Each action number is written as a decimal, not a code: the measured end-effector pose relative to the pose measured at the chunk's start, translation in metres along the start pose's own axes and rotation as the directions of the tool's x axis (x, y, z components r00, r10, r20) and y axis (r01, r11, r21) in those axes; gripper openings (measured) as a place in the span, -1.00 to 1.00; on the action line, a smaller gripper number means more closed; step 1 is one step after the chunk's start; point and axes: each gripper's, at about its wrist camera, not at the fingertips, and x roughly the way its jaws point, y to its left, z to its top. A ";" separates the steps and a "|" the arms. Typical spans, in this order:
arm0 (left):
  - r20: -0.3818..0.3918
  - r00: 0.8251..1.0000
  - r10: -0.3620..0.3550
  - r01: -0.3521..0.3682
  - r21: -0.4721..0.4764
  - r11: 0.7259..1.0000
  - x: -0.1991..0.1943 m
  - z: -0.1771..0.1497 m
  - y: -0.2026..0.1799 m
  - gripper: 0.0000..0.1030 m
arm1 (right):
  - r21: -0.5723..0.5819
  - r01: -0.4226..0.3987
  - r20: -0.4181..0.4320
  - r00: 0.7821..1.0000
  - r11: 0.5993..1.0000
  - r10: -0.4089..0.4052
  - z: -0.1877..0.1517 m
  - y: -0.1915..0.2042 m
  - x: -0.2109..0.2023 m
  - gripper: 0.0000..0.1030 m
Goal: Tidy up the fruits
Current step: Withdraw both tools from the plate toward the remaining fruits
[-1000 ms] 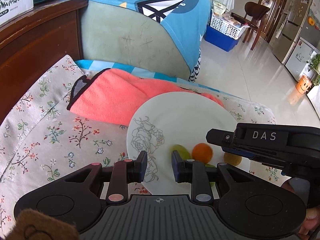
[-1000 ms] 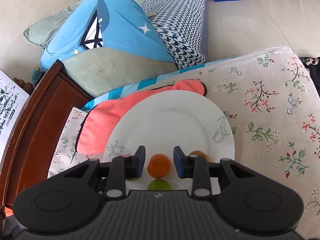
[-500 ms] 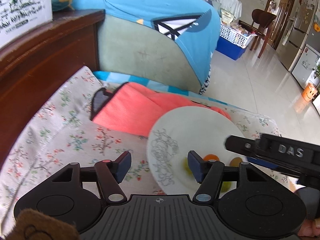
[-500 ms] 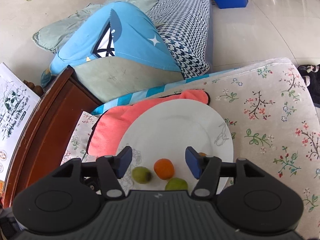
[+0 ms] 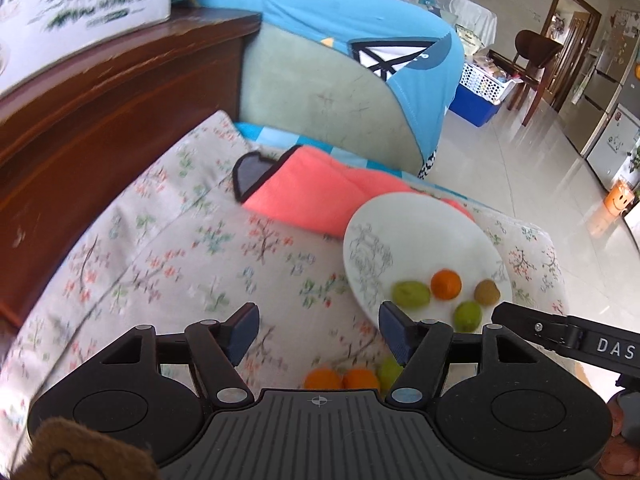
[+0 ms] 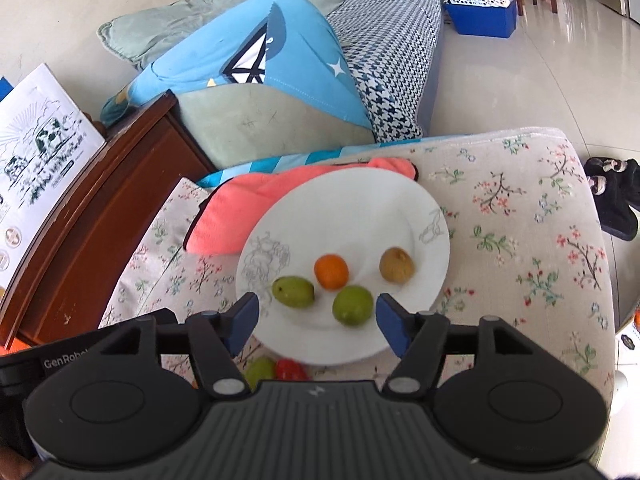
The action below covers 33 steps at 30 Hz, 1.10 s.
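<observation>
A white plate [image 6: 352, 208] with a grey flower print lies on the floral cushion, partly on a coral towel [image 6: 228, 216]. On it sit an orange [image 6: 331, 271], two green fruits [image 6: 293, 291] [image 6: 353, 305] and a brown kiwi [image 6: 396, 265]. My right gripper [image 6: 318, 318] hovers over the plate's near rim, its jaws opening, the pads touching nothing. My left gripper [image 5: 319, 330] is left of the plate [image 5: 416, 232] above the cushion, jaws opening and empty. Loose oranges [image 5: 322, 379] and a green fruit [image 5: 390, 368] lie just below it.
A dark wooden cabinet [image 5: 100, 112] borders the cushion on the left, a green-and-blue pillow [image 5: 340, 80] stands behind. A red fruit [image 6: 290, 369] and a green one [image 6: 260, 372] lie by the plate's near edge. Tiled floor [image 6: 520, 80] drops off to the right.
Both grippers opened and drew back and up from the plate. The orange that sat between the right jaws now lies free on the plate, beside the green fruits.
</observation>
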 end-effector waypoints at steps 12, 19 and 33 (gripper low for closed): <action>-0.043 0.999 0.011 -0.010 0.032 0.999 -0.016 -0.043 0.015 0.28 | -0.062 -0.001 -0.056 0.998 0.998 -0.002 -0.048 0.010 -0.020 0.28; -0.069 0.997 0.037 -0.033 0.056 0.998 -0.014 -0.055 0.021 0.28 | -0.151 -0.046 -0.114 0.993 0.987 0.029 -0.077 0.020 -0.017 0.26; -0.105 0.994 0.013 -0.009 0.042 0.999 -0.004 -0.062 0.028 0.28 | -0.248 -0.053 -0.175 0.985 0.967 0.009 -0.101 0.040 0.010 0.09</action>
